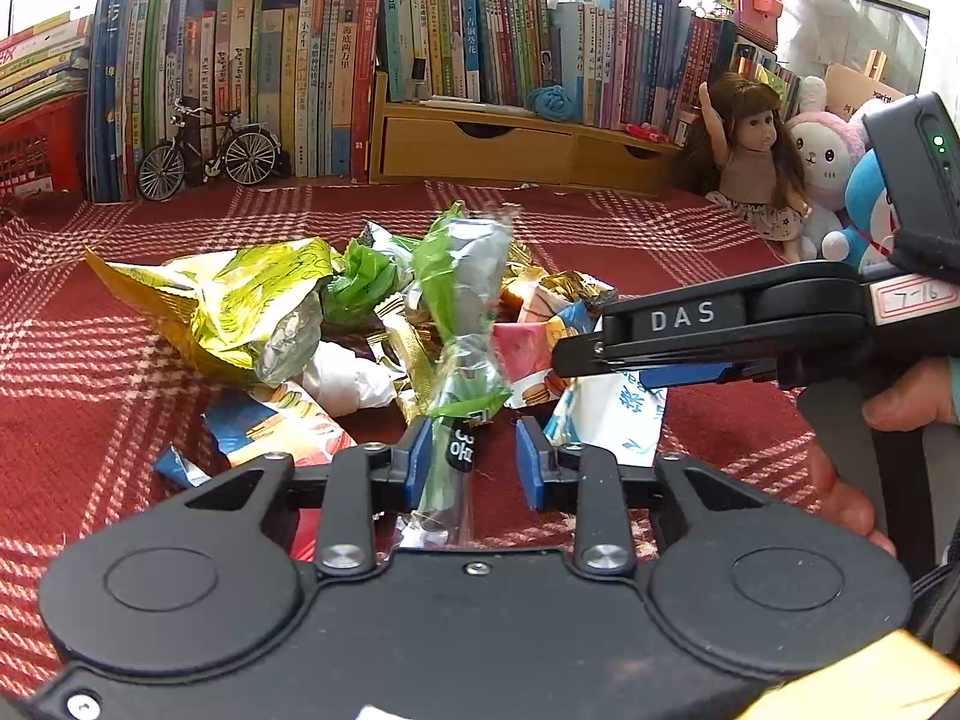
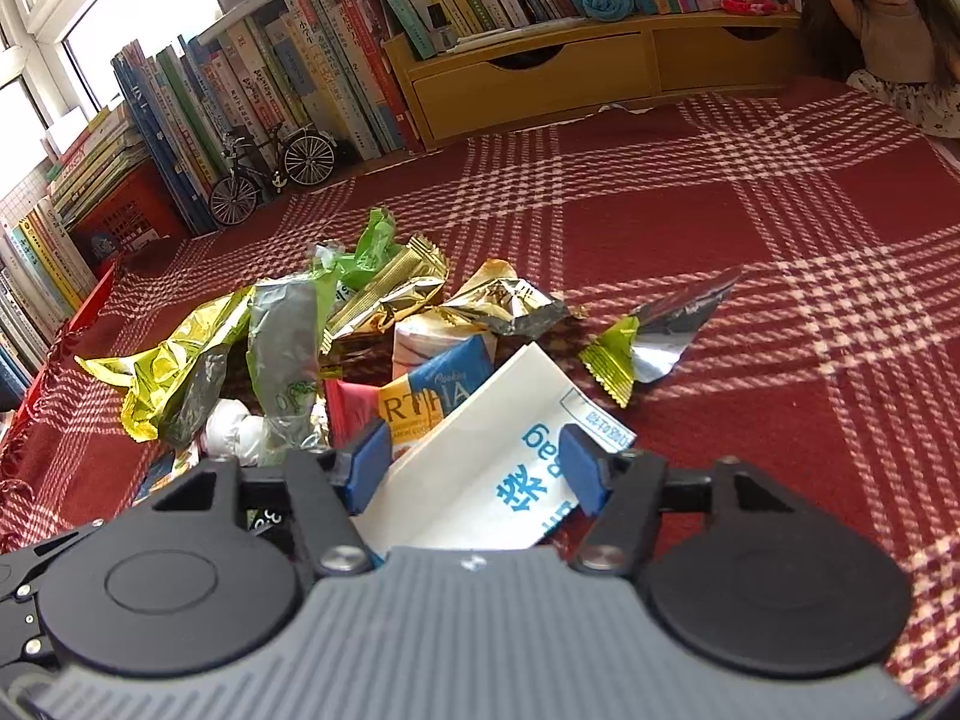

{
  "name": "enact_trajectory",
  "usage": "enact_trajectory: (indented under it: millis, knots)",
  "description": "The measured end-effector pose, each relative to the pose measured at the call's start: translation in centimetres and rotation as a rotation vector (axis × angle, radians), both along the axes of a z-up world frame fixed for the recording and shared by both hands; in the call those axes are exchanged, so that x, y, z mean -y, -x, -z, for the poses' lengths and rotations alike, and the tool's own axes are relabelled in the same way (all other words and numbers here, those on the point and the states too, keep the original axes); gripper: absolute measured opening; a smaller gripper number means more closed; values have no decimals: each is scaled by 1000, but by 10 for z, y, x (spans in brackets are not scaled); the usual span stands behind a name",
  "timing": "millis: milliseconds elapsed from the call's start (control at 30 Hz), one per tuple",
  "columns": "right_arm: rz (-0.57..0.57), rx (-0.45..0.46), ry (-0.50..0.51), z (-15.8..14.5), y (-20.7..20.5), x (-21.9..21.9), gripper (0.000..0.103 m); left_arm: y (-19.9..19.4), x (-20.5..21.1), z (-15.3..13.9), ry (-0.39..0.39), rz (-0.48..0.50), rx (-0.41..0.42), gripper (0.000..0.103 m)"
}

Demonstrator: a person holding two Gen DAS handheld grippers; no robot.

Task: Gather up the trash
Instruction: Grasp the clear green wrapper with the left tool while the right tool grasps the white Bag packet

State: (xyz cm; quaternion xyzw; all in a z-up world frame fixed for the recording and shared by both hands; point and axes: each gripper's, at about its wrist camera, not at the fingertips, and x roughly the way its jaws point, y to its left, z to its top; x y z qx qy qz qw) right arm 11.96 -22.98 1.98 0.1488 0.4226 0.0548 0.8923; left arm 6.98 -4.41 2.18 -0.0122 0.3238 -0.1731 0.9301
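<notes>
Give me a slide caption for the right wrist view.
White paper bag between the right hand-held gripper fingers, beside a wrapper pile on a red plaid cloth.

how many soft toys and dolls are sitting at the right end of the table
3: a long-haired doll by the wooden drawer shelf, a pink bunny plush right of it, and a blue plush beyond that, partly behind the right gripper. More may be hidden.
</notes>
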Motion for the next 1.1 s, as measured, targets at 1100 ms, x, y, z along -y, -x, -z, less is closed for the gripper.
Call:
enact_trajectory:
  millis: [1100]
  knots:
    - [37,-123,185,3,4,13,88,-21,17,11,-4,-10,-7,56]
